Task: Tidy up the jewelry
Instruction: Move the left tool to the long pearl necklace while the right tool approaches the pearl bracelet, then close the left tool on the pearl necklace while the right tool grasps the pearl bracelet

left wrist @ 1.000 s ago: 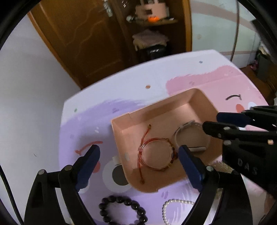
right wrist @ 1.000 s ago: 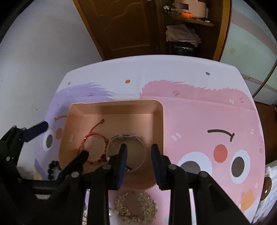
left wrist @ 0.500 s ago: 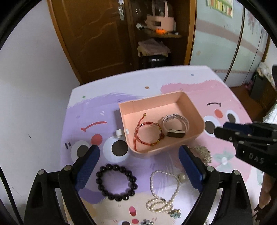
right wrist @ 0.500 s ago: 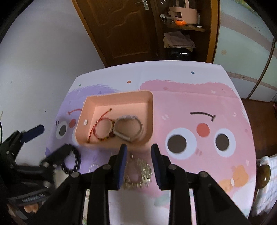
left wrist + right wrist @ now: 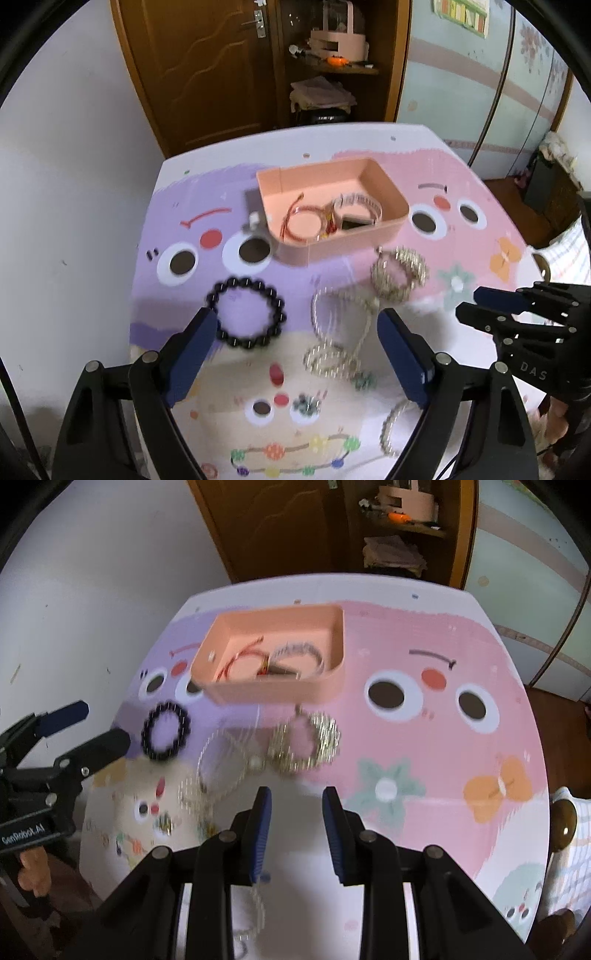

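The bench (image 5: 369, 144) is a rounded top under a cartoon cloth, lilac on one side and pink on the other, dotted with big round eyes, red cheeks, a green flower and an orange bow. It stands against a white wall, with a brown wooden door (image 5: 207, 70) behind it and, beside that, a dark shelf unit (image 5: 332, 74) holding folded cloth and a pink case. Pale green wardrobe panels run along the right.

Near the far middle of the cloth sits a peach tray (image 5: 391, 221); inside lie a red cord bracelet (image 5: 301, 225) and a pale watch (image 5: 356, 212), side by side. On the bare cloth in front of the tray are a black bead bracelet (image 5: 245, 314), a pearl necklace (image 5: 332, 332) in loose coils, and a gold chain bracelet (image 5: 399, 273), all blurred.

The left gripper (image 5: 295, 354) hangs over the beads and pearls, jaws wide apart and empty. The right gripper (image 5: 297, 830) has its jaws a narrow gap apart, nothing between them
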